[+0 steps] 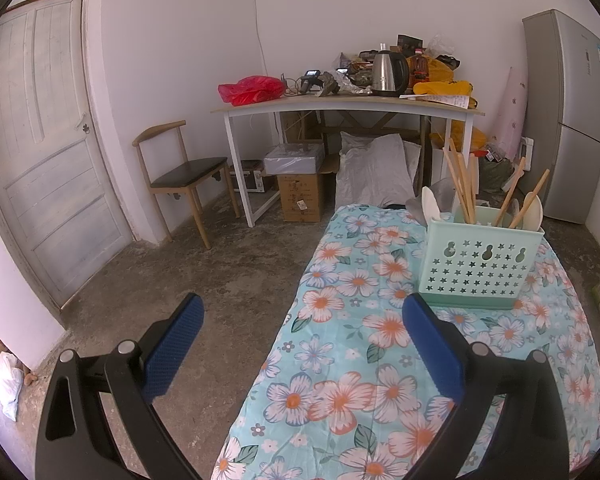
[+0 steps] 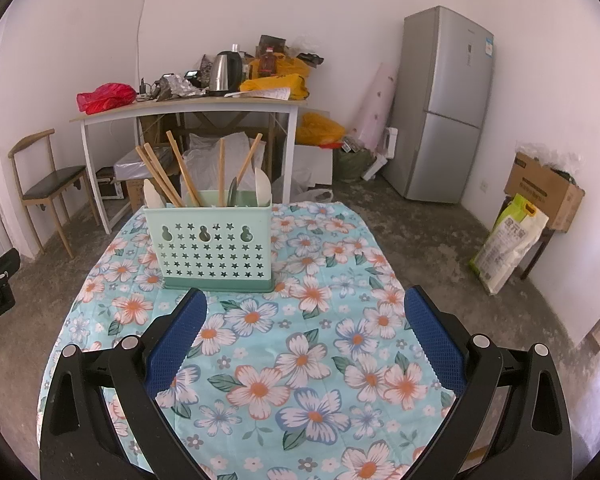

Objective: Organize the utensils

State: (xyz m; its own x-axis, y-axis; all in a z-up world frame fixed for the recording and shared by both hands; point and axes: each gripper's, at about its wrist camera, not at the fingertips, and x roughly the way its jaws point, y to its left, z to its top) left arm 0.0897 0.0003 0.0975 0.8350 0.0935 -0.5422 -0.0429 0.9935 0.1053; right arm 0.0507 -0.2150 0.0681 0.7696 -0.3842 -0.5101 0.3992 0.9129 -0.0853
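- My right gripper [image 2: 305,312]: jaws spread wide, empty; over the floral tablecloth [image 2: 300,360]
- My left gripper [image 1: 302,320]: likewise gaping, empty; at the table's left edge
- Green utensil holder [image 2: 212,244]: upright on the cloth; chopsticks [image 2: 184,172] and spoons [image 2: 262,186] inside

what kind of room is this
Probably a plain room in a home, used for eating and storage: a fridge in the corner, a kettle on a cluttered desk, and a utensil holder on a floral-covered table.
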